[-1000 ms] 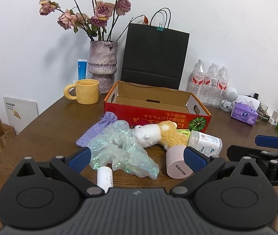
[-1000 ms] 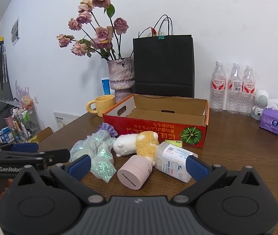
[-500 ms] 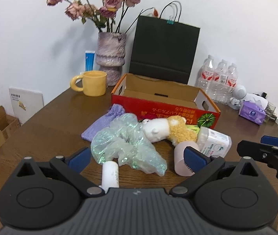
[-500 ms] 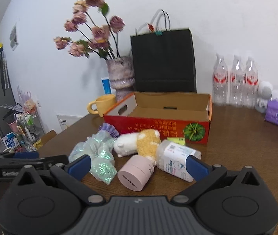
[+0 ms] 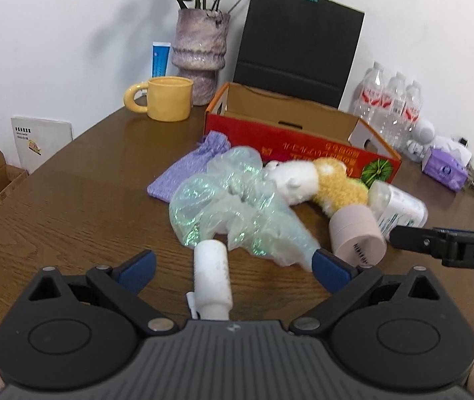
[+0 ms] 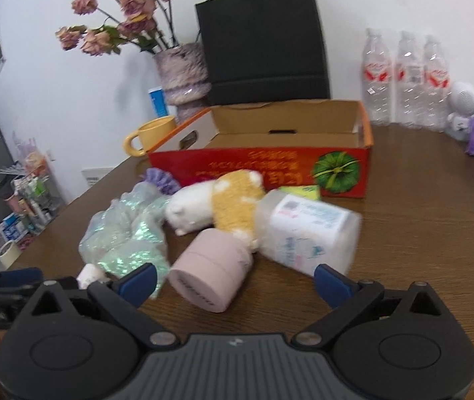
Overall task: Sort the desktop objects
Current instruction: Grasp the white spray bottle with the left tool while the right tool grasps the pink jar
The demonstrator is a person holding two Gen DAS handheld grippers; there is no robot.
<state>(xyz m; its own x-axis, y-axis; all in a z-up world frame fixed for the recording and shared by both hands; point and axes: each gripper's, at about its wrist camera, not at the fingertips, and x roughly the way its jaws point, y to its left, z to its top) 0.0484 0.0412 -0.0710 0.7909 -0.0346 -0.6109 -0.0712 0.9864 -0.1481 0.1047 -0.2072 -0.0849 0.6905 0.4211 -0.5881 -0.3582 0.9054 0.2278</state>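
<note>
A pink jar (image 6: 215,271), white bottle (image 6: 308,233), plush toy (image 6: 216,205) and iridescent bag (image 6: 126,236) lie clustered before the red box (image 6: 263,166).

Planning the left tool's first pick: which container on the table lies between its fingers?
The small white tube; the pink jar and the labelled white bottle lie farther right.

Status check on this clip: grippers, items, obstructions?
Left gripper open over small white bottle. Right gripper open, jaws just narrowing around pink jar, no contact. Red box empty; nothing blocking.
</note>
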